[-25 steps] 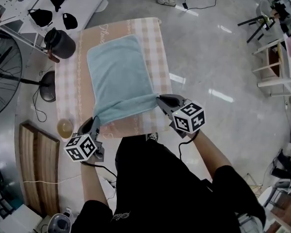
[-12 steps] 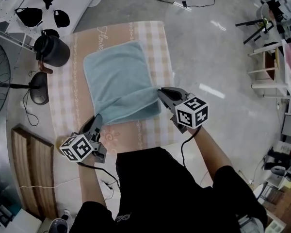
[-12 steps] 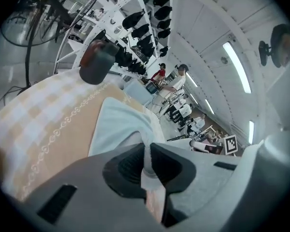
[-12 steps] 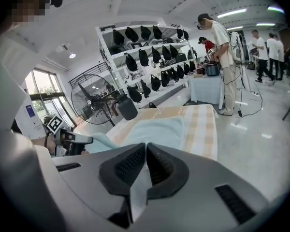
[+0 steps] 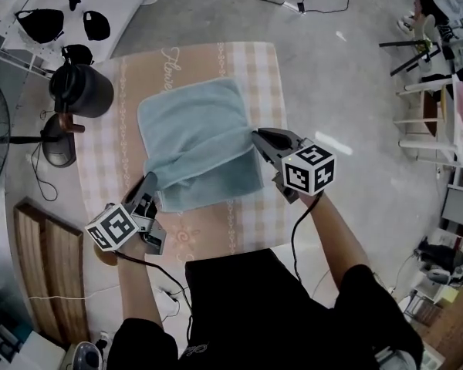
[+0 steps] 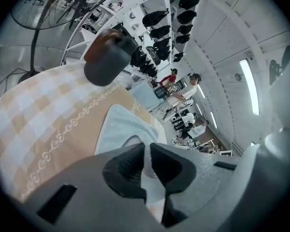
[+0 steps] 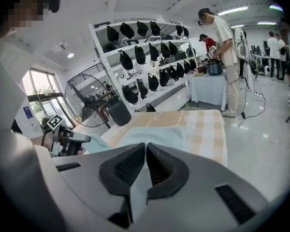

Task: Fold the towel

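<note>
A light blue towel (image 5: 193, 129) lies on a checked tablecloth (image 5: 239, 214), its near edge lifted and carried over the rest. My left gripper (image 5: 150, 180) is shut on the towel's near left corner (image 6: 146, 158). My right gripper (image 5: 256, 136) is shut on the near right corner (image 7: 145, 163). The raised edge sags between the two grippers. In the right gripper view the left gripper (image 7: 82, 139) shows at the left, with towel (image 7: 159, 137) spread ahead.
A dark grey jug (image 5: 81, 89) stands on the table's far left corner, also in the left gripper view as the jug (image 6: 106, 62). A fan (image 7: 89, 100), shelves of black caps (image 7: 145, 57) and several people (image 7: 222, 47) stand beyond the table.
Both grippers have carried the towel's near edge away from me over the cloth, folding it onto the far part. The left gripper has rolled.
</note>
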Demonstrator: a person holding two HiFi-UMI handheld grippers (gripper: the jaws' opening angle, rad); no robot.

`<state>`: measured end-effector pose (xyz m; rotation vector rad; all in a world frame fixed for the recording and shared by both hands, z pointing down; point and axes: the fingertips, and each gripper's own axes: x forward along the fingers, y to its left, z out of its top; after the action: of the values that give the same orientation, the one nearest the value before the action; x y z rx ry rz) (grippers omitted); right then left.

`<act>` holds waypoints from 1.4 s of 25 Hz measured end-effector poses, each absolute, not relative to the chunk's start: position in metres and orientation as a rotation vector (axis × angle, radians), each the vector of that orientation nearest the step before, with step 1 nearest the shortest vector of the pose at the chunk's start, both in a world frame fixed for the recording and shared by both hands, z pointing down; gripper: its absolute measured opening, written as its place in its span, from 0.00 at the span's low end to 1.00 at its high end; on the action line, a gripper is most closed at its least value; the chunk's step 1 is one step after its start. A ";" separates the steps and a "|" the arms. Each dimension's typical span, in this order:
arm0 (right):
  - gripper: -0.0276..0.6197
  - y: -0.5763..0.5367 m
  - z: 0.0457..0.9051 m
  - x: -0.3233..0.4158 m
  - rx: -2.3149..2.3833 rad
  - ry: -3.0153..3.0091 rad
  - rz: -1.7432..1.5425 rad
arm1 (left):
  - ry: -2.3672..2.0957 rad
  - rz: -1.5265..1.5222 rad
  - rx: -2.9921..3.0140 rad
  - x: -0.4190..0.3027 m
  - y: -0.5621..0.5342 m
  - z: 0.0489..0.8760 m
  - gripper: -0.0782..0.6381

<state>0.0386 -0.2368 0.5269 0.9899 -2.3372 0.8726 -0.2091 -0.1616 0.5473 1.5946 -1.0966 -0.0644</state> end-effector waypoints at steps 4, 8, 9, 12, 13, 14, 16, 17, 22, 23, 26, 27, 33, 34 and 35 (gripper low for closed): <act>0.07 -0.267 0.532 0.033 1.013 -2.337 0.893 | -1.102 -0.072 1.572 -0.223 -0.199 0.553 0.16; 0.07 -0.291 0.541 0.030 1.020 -2.328 0.910 | -1.092 -0.043 1.594 -0.227 -0.237 0.557 0.16; 0.07 -0.297 0.543 0.030 1.028 -2.324 0.924 | -1.091 -0.045 1.590 -0.228 -0.245 0.559 0.16; 0.07 -0.314 0.552 0.031 1.053 -2.313 1.003 | -1.102 -0.047 1.564 -0.233 -0.269 0.569 0.16; 0.07 -0.321 0.556 0.031 1.060 -2.310 1.036 | -1.106 -0.044 1.558 -0.234 -0.276 0.573 0.16; 0.07 -0.326 0.559 0.031 1.065 -2.305 1.068 | -1.109 -0.040 1.553 -0.235 -0.283 0.577 0.16; 0.07 -0.335 0.568 0.032 1.064 -2.286 1.119 | -1.107 -0.033 1.541 -0.234 -0.293 0.584 0.16; 0.07 -0.338 0.572 0.032 1.057 -2.273 1.139 | -1.104 -0.031 1.534 -0.234 -0.297 0.588 0.16; 0.07 -0.354 0.587 0.033 1.046 -2.213 1.245 | -1.096 -0.035 1.495 -0.235 -0.313 0.603 0.16; 0.07 -0.358 0.589 0.033 1.054 -2.206 1.278 | -1.099 -0.043 1.483 -0.237 -0.317 0.607 0.16; 0.07 -0.372 0.592 0.030 1.086 -2.203 1.401 | -1.114 -0.094 1.452 -0.244 -0.329 0.611 0.19; 0.09 -0.376 0.591 0.029 1.099 -2.211 1.438 | -1.118 -0.116 1.453 -0.245 -0.333 0.609 0.26; 0.36 -0.402 0.568 0.027 1.192 -2.332 1.548 | -1.132 -0.272 1.503 -0.256 -0.353 0.581 0.36; 0.37 -0.405 0.563 0.027 1.204 -2.349 1.535 | -1.139 -0.269 1.521 -0.258 -0.354 0.578 0.36; 0.38 -0.405 0.560 0.029 1.214 -2.362 1.510 | -1.147 -0.250 1.543 -0.259 -0.352 0.576 0.36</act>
<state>0.0286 -0.4054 0.5596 1.2139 -2.3615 1.5097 -0.2588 -0.3524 0.5762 1.5427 -1.1469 -0.2502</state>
